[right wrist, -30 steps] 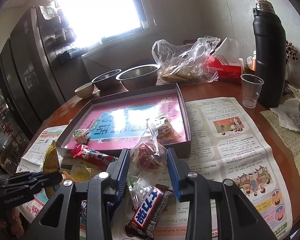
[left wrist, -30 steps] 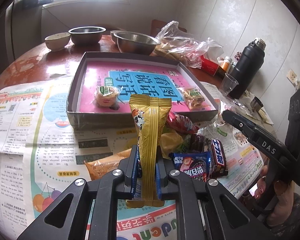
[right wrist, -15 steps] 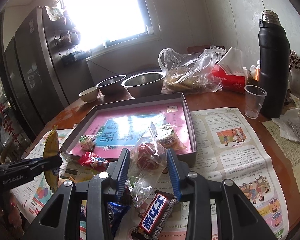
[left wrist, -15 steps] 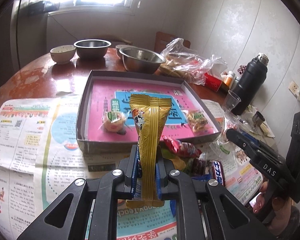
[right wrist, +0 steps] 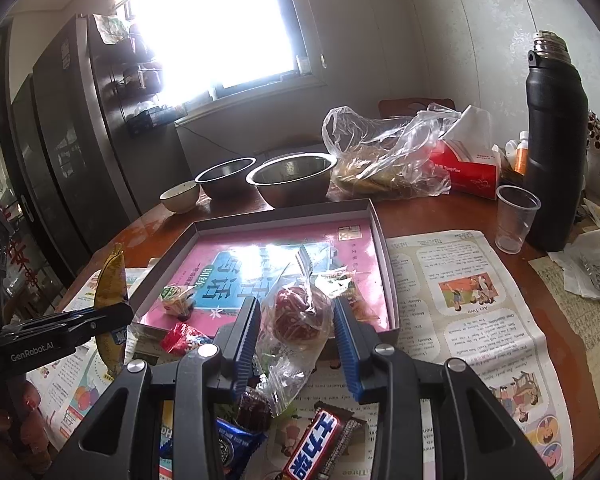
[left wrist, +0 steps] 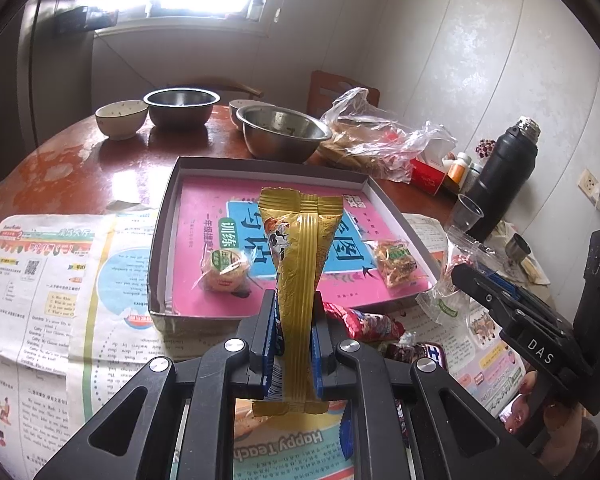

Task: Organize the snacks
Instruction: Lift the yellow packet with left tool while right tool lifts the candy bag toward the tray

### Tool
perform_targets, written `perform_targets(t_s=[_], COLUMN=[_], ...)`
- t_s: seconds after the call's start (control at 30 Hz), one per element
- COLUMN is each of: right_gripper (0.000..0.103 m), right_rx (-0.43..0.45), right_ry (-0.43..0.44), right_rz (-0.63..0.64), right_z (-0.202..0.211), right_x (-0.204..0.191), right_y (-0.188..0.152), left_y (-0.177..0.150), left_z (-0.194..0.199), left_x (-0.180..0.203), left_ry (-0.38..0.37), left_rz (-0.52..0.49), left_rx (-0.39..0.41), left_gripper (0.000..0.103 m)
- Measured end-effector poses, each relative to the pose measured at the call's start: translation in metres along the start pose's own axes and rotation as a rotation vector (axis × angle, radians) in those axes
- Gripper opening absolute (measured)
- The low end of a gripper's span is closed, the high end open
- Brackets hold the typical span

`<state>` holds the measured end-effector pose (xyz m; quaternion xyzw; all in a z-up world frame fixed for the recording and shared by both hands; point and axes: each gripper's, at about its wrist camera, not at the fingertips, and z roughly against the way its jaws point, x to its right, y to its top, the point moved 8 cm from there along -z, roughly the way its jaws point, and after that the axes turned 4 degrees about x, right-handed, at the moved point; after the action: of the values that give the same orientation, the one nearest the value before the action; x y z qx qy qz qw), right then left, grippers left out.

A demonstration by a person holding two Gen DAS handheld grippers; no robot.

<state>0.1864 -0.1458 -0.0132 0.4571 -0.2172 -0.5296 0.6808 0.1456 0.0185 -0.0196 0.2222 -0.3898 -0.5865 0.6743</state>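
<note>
My left gripper [left wrist: 294, 336] is shut on a gold snack packet [left wrist: 300, 264], held upright above the table in front of the grey box [left wrist: 168, 216]. It also shows in the right wrist view [right wrist: 110, 304]. My right gripper [right wrist: 296, 332] is shut on a clear-wrapped red snack [right wrist: 300, 314], held above the box's near right corner. The box [right wrist: 380, 240] has a pink book as its floor, with a round wrapped cake [left wrist: 224, 268] and a small yellow snack bag [left wrist: 394, 262] lying on it.
Loose snacks lie on newspaper in front of the box: a red packet [left wrist: 368, 322], a Snickers bar [right wrist: 318, 446], a blue packet [right wrist: 232, 446]. Steel bowls [left wrist: 282, 132], a plastic bag [right wrist: 384, 156], a tissue box, a plastic cup [right wrist: 514, 218] and a black flask [right wrist: 554, 144] stand behind.
Both grippers have risen and drawn back from the table with their snacks still held; the box and the loose snacks now sit lower and farther in both views.
</note>
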Motion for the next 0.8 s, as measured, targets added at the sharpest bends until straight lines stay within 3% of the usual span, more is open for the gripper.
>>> perform_targets(t_s=[0.8], right_gripper=[0.038], right_rx=[0.04], right_ry=[0.011], right_rz=[0.021], right_z=[-0.027], right_x=[-0.014], right_y=[0.048], left_y=[0.048], left_z=[-0.026], left_x=[-0.003], left_ry=[-0.018], left_rz=[0.002], left_rx=[0.037], left_gripper=[0.014])
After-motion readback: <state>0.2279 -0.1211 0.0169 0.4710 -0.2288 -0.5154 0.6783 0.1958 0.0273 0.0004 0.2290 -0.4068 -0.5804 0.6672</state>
